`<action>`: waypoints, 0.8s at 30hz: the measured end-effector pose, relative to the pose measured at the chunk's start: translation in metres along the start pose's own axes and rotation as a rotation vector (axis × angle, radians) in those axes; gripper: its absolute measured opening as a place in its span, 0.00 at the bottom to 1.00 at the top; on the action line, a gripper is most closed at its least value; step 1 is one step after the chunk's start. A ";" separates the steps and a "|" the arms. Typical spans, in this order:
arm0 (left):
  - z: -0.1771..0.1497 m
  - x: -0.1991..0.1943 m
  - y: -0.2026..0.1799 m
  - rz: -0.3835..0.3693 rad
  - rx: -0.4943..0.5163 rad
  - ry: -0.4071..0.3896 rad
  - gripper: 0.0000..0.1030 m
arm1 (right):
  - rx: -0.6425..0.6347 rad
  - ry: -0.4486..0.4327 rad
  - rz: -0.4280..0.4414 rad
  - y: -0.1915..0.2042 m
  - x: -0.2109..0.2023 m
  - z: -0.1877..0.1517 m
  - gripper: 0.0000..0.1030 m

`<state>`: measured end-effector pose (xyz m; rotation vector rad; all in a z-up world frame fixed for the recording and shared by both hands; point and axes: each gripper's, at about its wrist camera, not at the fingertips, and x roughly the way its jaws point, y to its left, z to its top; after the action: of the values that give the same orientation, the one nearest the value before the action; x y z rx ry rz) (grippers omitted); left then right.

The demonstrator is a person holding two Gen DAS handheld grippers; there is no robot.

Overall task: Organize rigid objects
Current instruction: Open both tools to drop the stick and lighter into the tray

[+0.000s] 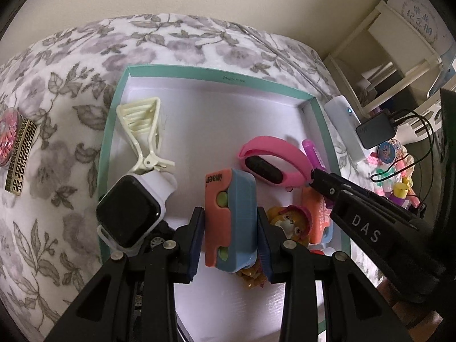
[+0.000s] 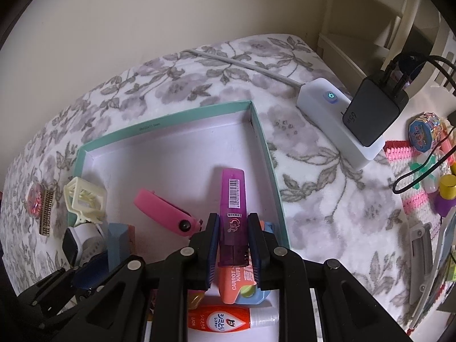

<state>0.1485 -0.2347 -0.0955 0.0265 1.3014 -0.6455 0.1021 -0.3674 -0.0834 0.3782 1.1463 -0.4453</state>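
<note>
My left gripper [image 1: 230, 236] is squeezed tight on an orange and blue plastic toy knife [image 1: 229, 216], holding it by its long flat sides just over the white floor of the teal box [image 1: 107, 139]. It looks hard and light, so it should not bend, but the smooth sides could slip. My right gripper [image 2: 232, 245] is clamped on a purple highlighter pen [image 2: 234, 208], near the cap end, by the box's right wall. The pen is stiff and light too. I think gripping its flat middle is best, since round edges roll.
</note>
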 end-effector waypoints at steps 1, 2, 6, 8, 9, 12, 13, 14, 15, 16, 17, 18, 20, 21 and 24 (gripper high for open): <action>-0.001 0.002 0.000 0.003 -0.001 0.006 0.35 | 0.001 0.000 0.000 0.000 0.000 0.000 0.22; -0.001 0.003 0.001 0.003 -0.002 0.010 0.35 | 0.001 -0.001 -0.001 0.000 0.000 0.000 0.22; -0.002 0.003 0.002 -0.001 -0.005 0.012 0.35 | 0.002 0.000 -0.002 0.000 0.000 0.000 0.23; -0.001 0.004 0.001 -0.001 -0.006 0.013 0.35 | 0.003 0.000 -0.002 0.000 0.000 0.000 0.23; -0.001 0.004 0.001 -0.001 -0.005 0.013 0.35 | 0.003 0.000 -0.002 0.000 0.000 0.000 0.23; -0.001 0.005 0.001 -0.003 -0.005 0.017 0.35 | 0.001 -0.001 -0.008 0.000 -0.001 0.000 0.26; 0.000 0.005 0.001 -0.002 -0.004 0.019 0.35 | 0.001 -0.004 -0.010 0.000 -0.003 0.001 0.28; 0.000 0.004 0.001 -0.003 -0.004 0.019 0.36 | 0.001 -0.007 -0.011 0.000 -0.004 0.001 0.28; 0.000 0.003 0.001 -0.005 -0.003 0.018 0.37 | 0.001 -0.013 -0.010 0.000 -0.006 0.002 0.28; 0.000 0.002 0.001 -0.007 -0.003 0.018 0.38 | 0.000 -0.019 -0.009 0.000 -0.008 0.003 0.28; 0.001 0.000 0.001 -0.012 -0.003 0.014 0.40 | -0.001 -0.028 -0.011 0.000 -0.012 0.003 0.28; 0.001 -0.002 0.001 -0.014 -0.004 0.012 0.42 | -0.001 -0.035 -0.012 0.001 -0.015 0.004 0.28; 0.003 -0.008 0.000 -0.016 -0.001 0.001 0.42 | -0.001 -0.054 -0.012 0.001 -0.022 0.006 0.28; 0.004 -0.012 0.000 -0.019 0.001 -0.008 0.42 | 0.001 -0.068 -0.009 0.001 -0.028 0.007 0.28; 0.007 -0.024 0.002 -0.029 -0.009 -0.035 0.42 | 0.002 -0.107 0.002 0.002 -0.044 0.009 0.28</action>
<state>0.1531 -0.2257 -0.0729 -0.0105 1.2732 -0.6622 0.0957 -0.3640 -0.0394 0.3531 1.0416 -0.4597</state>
